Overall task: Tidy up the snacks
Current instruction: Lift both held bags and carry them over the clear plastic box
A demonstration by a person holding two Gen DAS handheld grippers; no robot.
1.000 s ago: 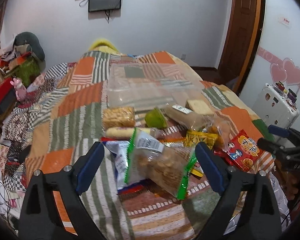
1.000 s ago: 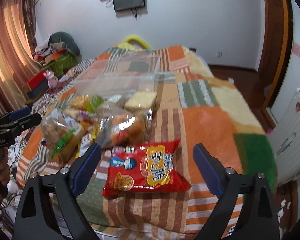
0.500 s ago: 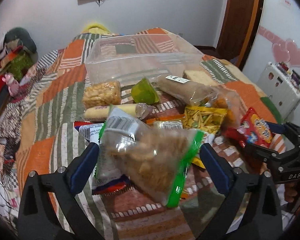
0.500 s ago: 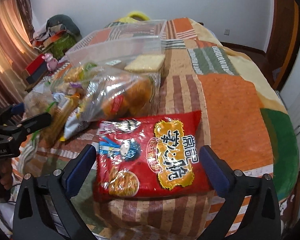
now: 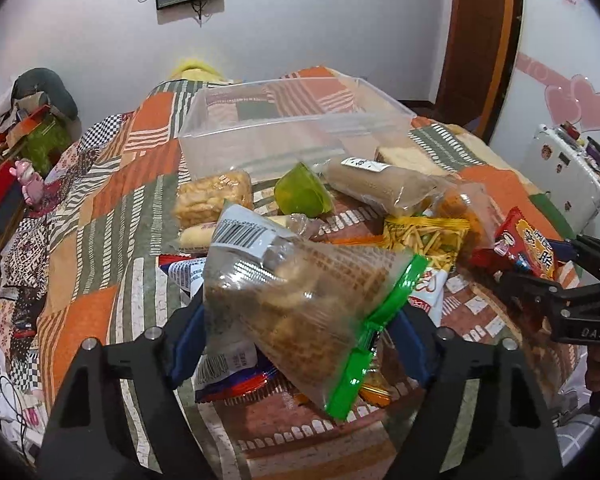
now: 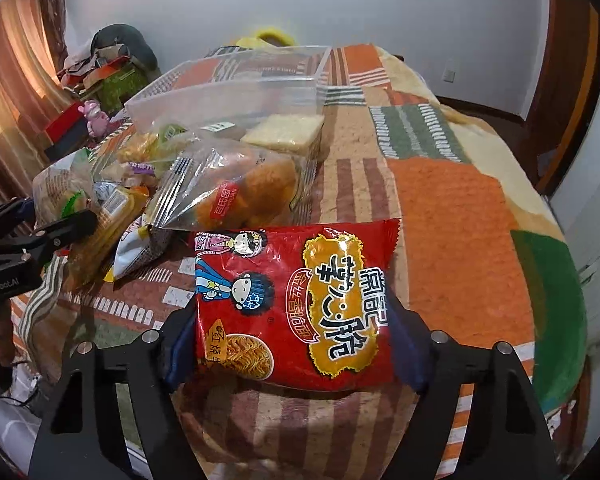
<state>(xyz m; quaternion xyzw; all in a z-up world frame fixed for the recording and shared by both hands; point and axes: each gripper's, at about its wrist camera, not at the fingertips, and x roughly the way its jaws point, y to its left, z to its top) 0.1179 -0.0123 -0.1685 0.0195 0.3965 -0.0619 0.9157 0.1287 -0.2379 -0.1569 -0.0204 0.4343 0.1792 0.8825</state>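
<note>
1. L gripper [image 5: 300,328]: fingers pinching the clear bag of brown snacks [image 5: 300,300] from both sides; bag has a green zip strip at its 4 o'clock end and a barcode label at 11 o'clock. It sits at the near edge of the pile.
2. R gripper [image 6: 292,344]: fingers clamped on both side edges of the red noodle packet [image 6: 296,304], yellow panel w/ characters facing up.
3. Both on a bed w/ patchwork quilt [image 6: 452,200] in orange, green, stripes.
4. Clear plastic bin [image 5: 292,132] at 12 o'clock of the pile, open top.
5. Pile betw. bin and L gripper: green wrapped item [image 5: 302,196], yellow chip pack [image 5: 424,240], long tan pack w/ white label [image 5: 380,184].
6. R view: clear bag of orange pieces [image 6: 240,192] just beyond the red packet at 11 o'clock.
</note>
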